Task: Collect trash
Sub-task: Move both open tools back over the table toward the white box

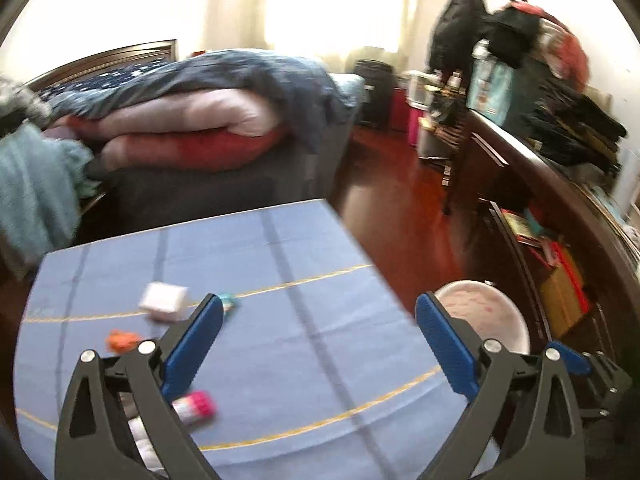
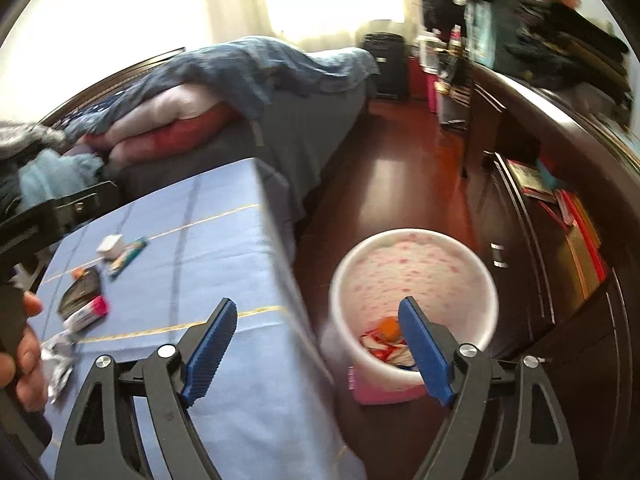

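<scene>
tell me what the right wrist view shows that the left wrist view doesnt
Only the right wrist view: the inside of the white bin with orange and red-white trash at its bottom, a dark wrapper and a crumpled silver wrapper on the table, and the person's hand on the other gripper's handle.

Only the left wrist view: nothing distinct; it sees just the bin's rim.

Both: the blue tablecloth, white box, pink-capped tube, teal wrapper and small orange scrap. Left gripper and right gripper are open and empty.

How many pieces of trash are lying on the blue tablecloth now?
6: white box, teal wrapper, orange scrap, dark pouch, pink-capped tube, silver foil. More may be hidden.
</scene>
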Available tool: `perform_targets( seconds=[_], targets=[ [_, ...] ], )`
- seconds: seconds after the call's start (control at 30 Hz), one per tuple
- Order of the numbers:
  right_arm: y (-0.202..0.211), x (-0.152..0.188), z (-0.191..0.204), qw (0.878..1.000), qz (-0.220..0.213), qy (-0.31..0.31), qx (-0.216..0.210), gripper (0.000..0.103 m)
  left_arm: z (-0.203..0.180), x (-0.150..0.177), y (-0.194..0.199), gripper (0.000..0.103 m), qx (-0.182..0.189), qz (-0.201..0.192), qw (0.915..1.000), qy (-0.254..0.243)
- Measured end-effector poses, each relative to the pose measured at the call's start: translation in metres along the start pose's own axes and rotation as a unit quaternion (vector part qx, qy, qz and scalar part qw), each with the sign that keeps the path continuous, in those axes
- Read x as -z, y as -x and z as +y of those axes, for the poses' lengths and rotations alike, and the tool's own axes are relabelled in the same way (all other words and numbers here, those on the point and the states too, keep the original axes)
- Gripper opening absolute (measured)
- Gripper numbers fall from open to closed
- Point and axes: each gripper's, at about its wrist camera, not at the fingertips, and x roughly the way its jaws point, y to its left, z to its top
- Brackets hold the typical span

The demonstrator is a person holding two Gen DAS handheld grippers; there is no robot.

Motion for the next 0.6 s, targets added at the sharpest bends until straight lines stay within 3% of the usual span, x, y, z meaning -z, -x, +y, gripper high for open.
perform_targets(
  seconds=[0.23,0.4,0.6],
  targets=[
    [0.007,0.002,0.049,0.999,0.004,0.041,-0.025,0.083,0.070,0.000,-0.018,0.098,-0.061,0.022,0.9979,0.007],
    [0.004,0.004,0.074,0.997,0.012,0.061,-0.038,0.083,0.115,-0.008,-0.049,0.097,-0.071,0.043,0.9963,0.022],
    [-0.005,0.006,0.105,0.995,0.018,0.085,-0.042,0.083,0.137,-0.015,-0.098,0.097,-0.071,0.096,0.9928,0.014]
  ],
)
